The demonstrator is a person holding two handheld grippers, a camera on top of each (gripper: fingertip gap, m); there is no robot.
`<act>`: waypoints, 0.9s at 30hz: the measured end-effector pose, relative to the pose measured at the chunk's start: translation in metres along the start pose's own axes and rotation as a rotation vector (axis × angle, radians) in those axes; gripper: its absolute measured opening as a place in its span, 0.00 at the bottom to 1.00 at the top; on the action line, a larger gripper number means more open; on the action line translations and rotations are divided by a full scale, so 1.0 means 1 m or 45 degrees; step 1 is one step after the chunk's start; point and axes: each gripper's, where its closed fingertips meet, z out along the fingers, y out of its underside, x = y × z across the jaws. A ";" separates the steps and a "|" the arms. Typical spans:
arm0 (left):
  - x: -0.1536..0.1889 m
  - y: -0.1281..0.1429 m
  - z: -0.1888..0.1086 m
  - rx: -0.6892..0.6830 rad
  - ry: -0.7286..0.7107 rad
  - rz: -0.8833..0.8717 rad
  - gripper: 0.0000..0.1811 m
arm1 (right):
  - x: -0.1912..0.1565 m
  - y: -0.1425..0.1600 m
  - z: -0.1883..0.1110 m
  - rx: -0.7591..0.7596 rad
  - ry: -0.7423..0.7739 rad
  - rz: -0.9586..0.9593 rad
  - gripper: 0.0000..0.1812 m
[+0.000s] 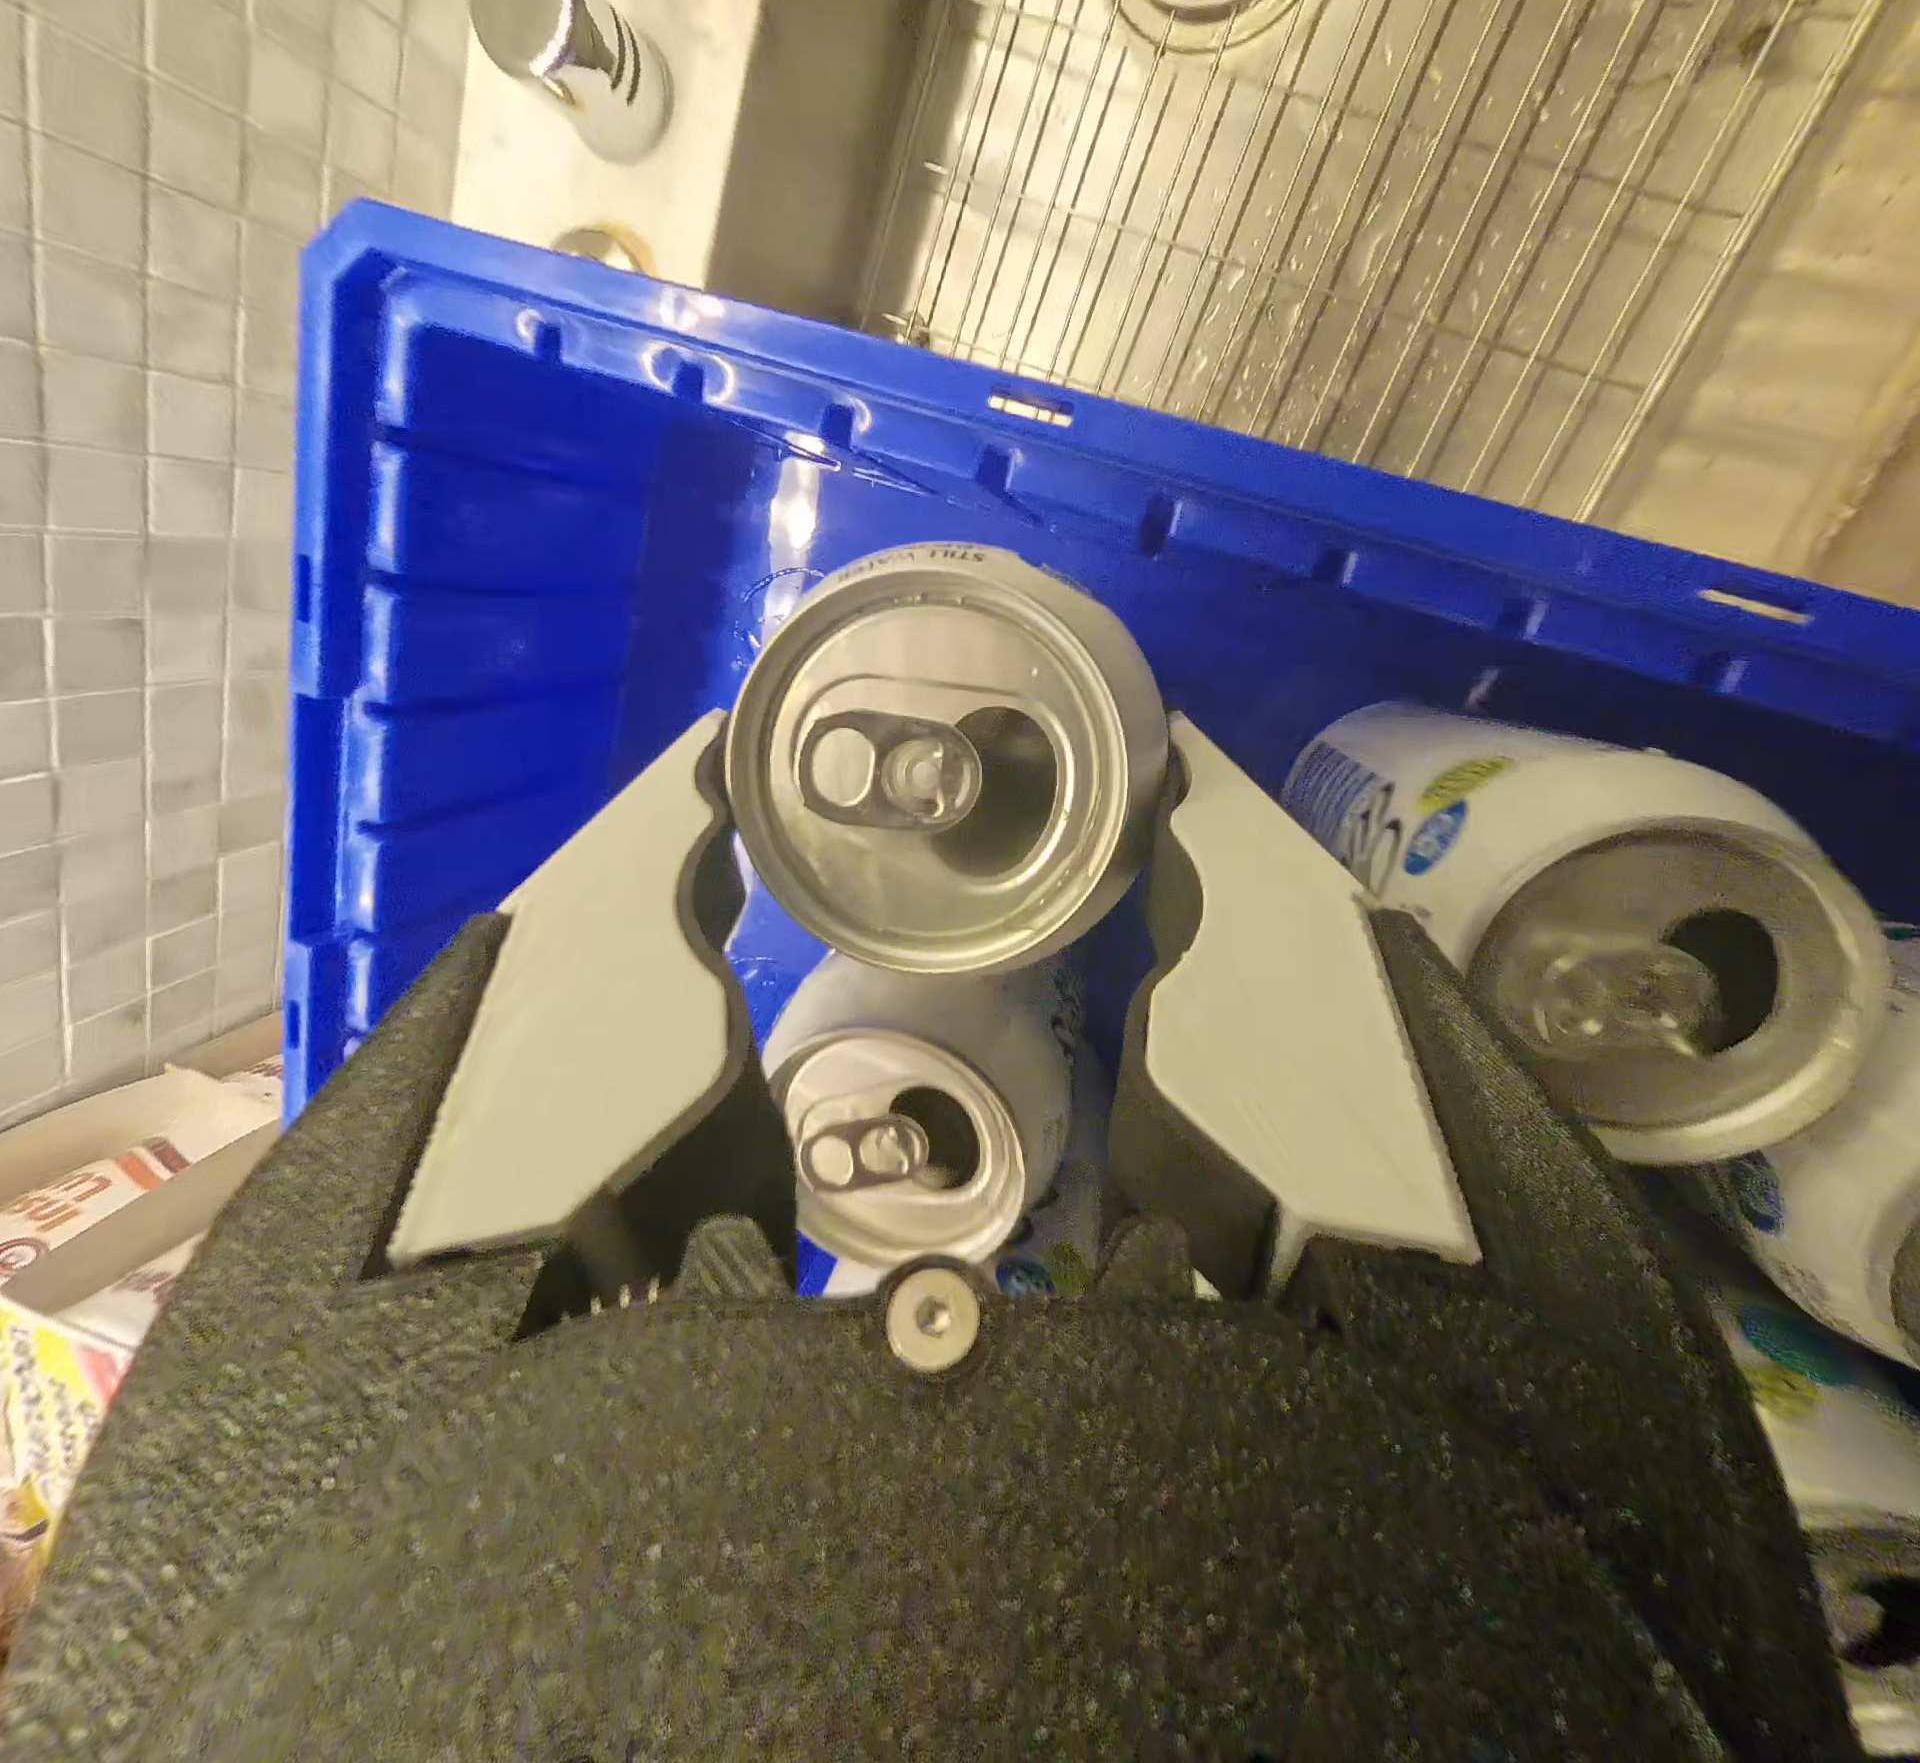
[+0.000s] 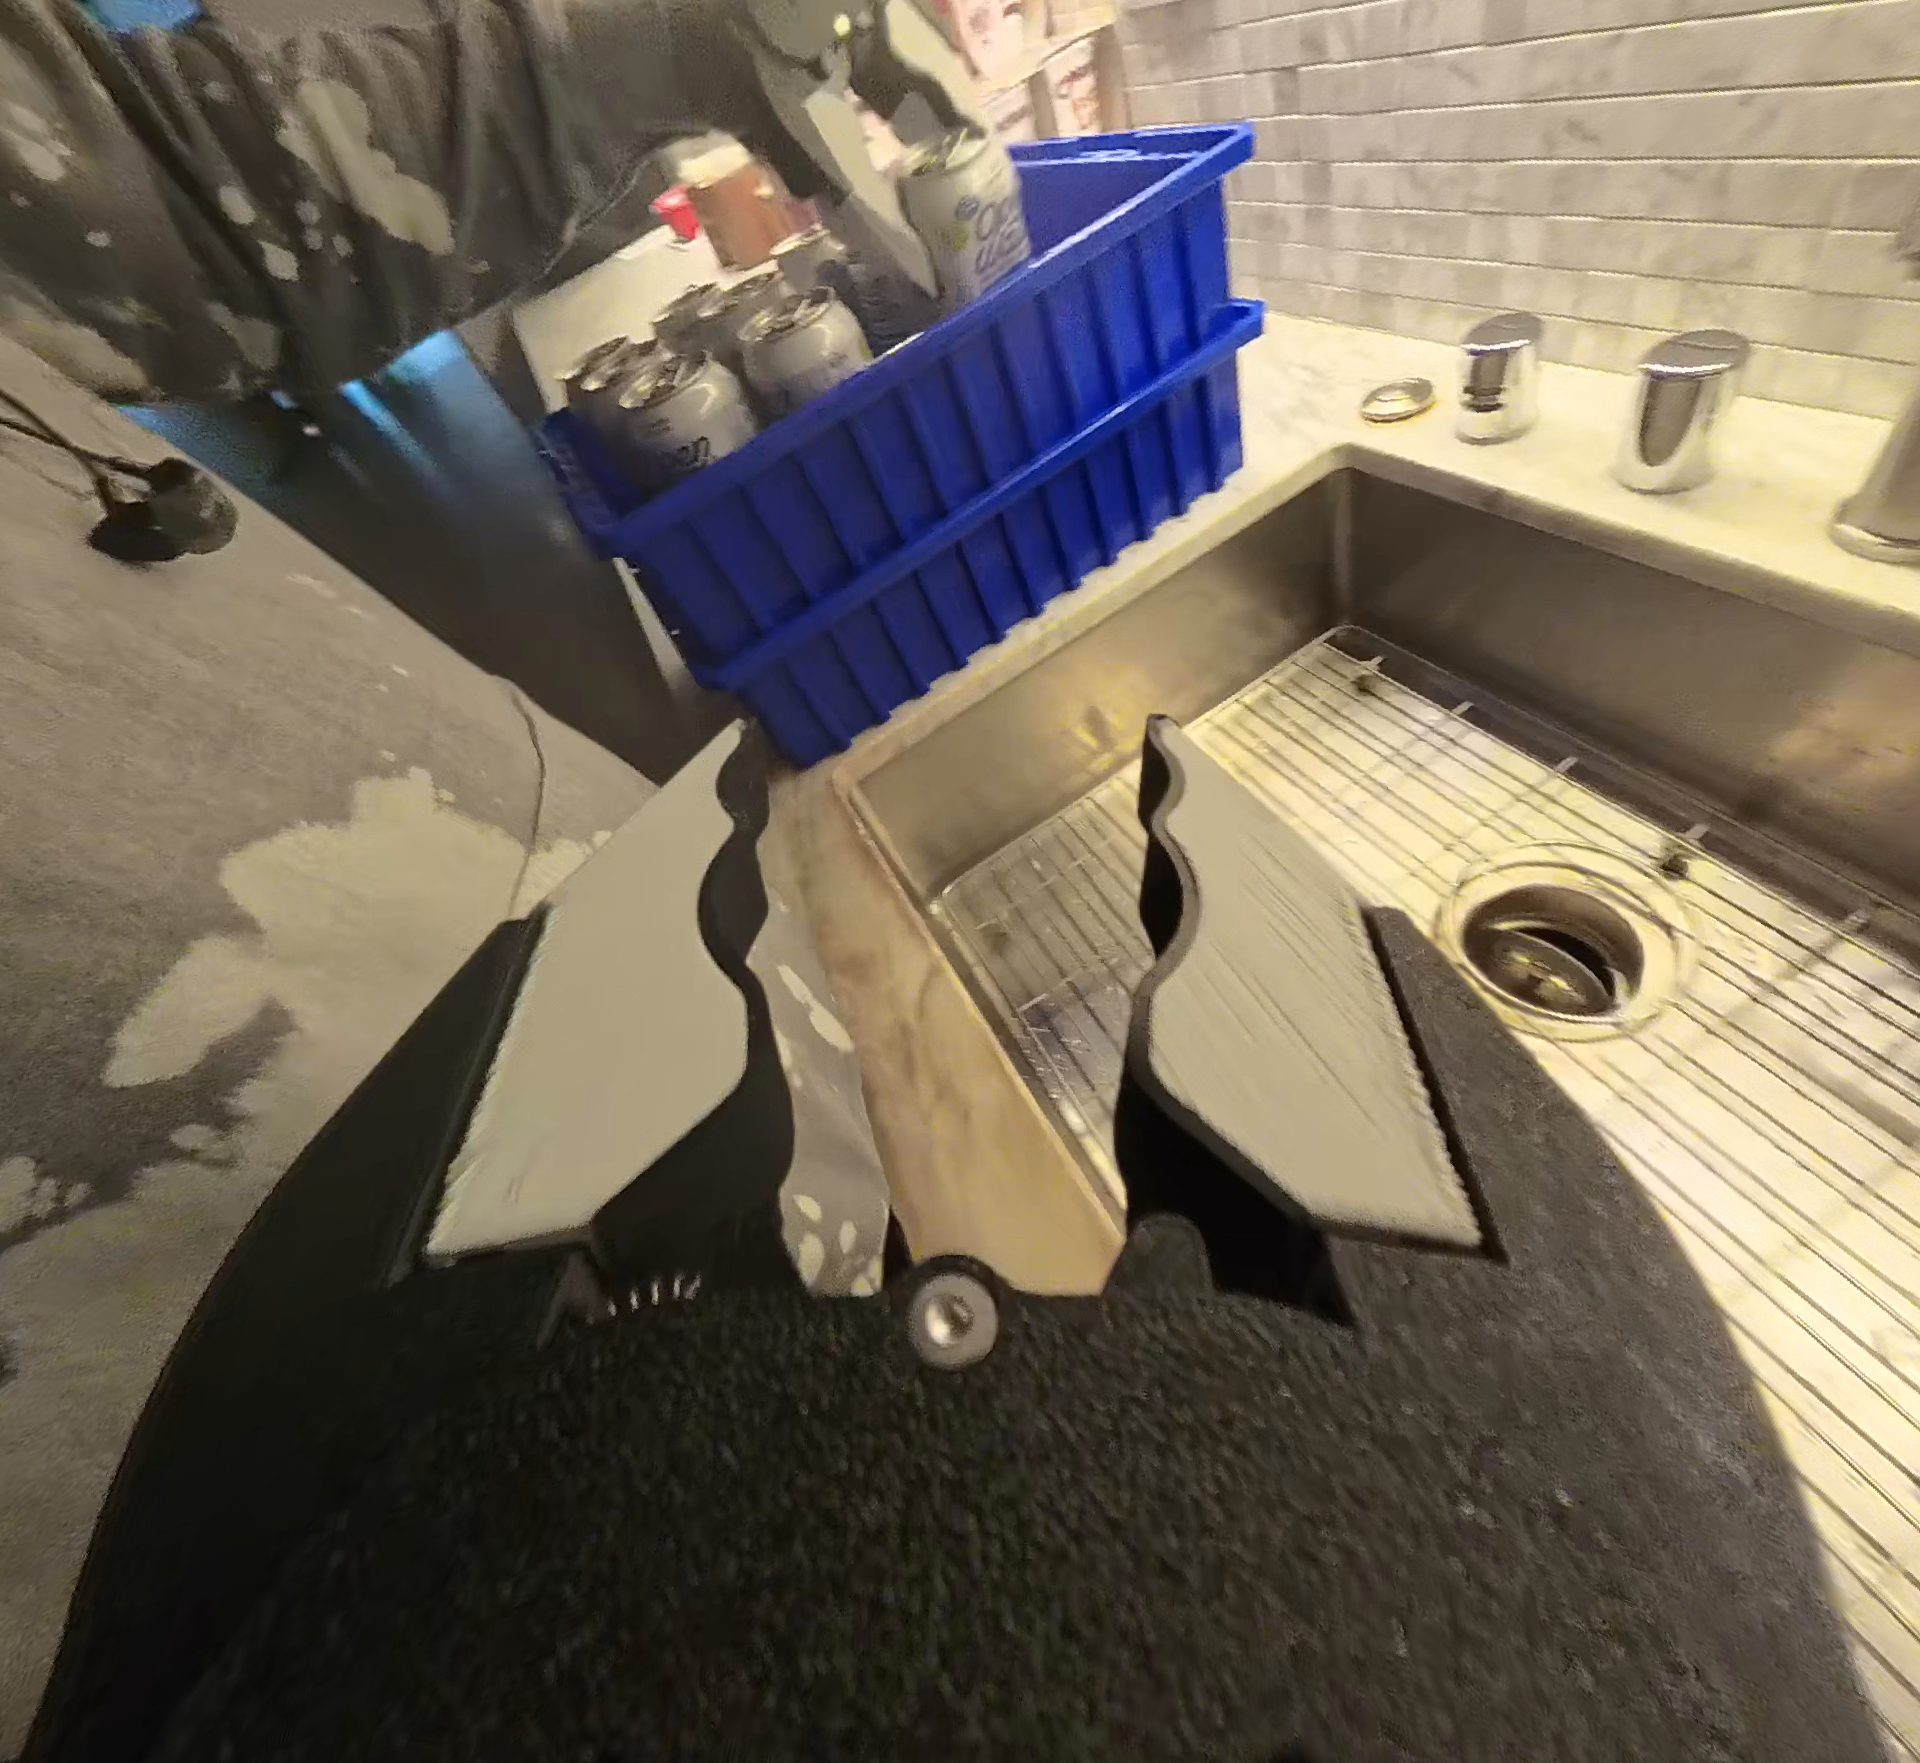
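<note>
The left gripper (image 1: pixel 945 757) has its two grey fingers closed against the sides of an opened silver aluminium drink can (image 1: pixel 940 768), which it holds above the ribbed blue plastic bin (image 1: pixel 499 508). The can's long axis runs along the line of the fingers, so its lid, with the pull tab bent back and the mouth open, faces the wrist camera. In the right wrist view the same can (image 2: pixel 966 207) shows a white printed body, clamped over the bin's far end. Inside the bin, under and beside the held can, lie more opened white cans (image 1: pixel 1621 924) on their sides. The bin is the upper of two stacked blue bins (image 2: pixel 935 425), just beside the left rim of the stainless steel sink (image 2: pixel 1507 570) with its wire grid (image 2: pixel 1558 882). The right gripper (image 2: pixel 940 778) is spread wide and holds nothing, over the sink's near-left corner, well apart from the can; the left is plainly the nearer.
</note>
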 end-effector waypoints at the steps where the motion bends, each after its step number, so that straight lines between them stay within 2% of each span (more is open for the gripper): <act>1: 0.000 0.002 0.007 -0.017 0.005 0.003 0.42 | 0.004 0.000 -0.003 0.002 0.035 -0.006 0.39; 4: 0.003 0.013 0.022 -0.081 0.022 0.020 0.42 | 0.019 0.003 -0.010 -0.023 0.172 -0.026 0.42; 6: 0.002 0.016 0.027 -0.089 0.012 0.007 0.45 | 0.029 0.007 -0.014 -0.046 0.263 -0.044 0.44; 11: -0.001 0.015 0.023 -0.070 -0.020 -0.030 0.45 | 0.036 0.016 -0.018 -0.068 0.344 -0.058 0.44; 14: -0.007 0.006 0.011 0.025 -0.090 -0.092 0.54 | 0.038 0.023 -0.022 -0.093 0.367 -0.049 0.44; 17: -0.009 -0.012 -0.016 0.197 -0.209 -0.157 0.56 | 0.043 0.028 -0.030 -0.105 0.436 -0.055 0.45; 20: -0.001 -0.033 -0.051 0.413 -0.304 -0.246 0.54 | 0.053 0.025 -0.045 -0.055 0.546 -0.038 0.45; 27: 0.054 -0.088 -0.140 0.970 -0.473 -0.536 0.51 | 0.088 0.018 -0.107 0.178 0.864 0.017 0.45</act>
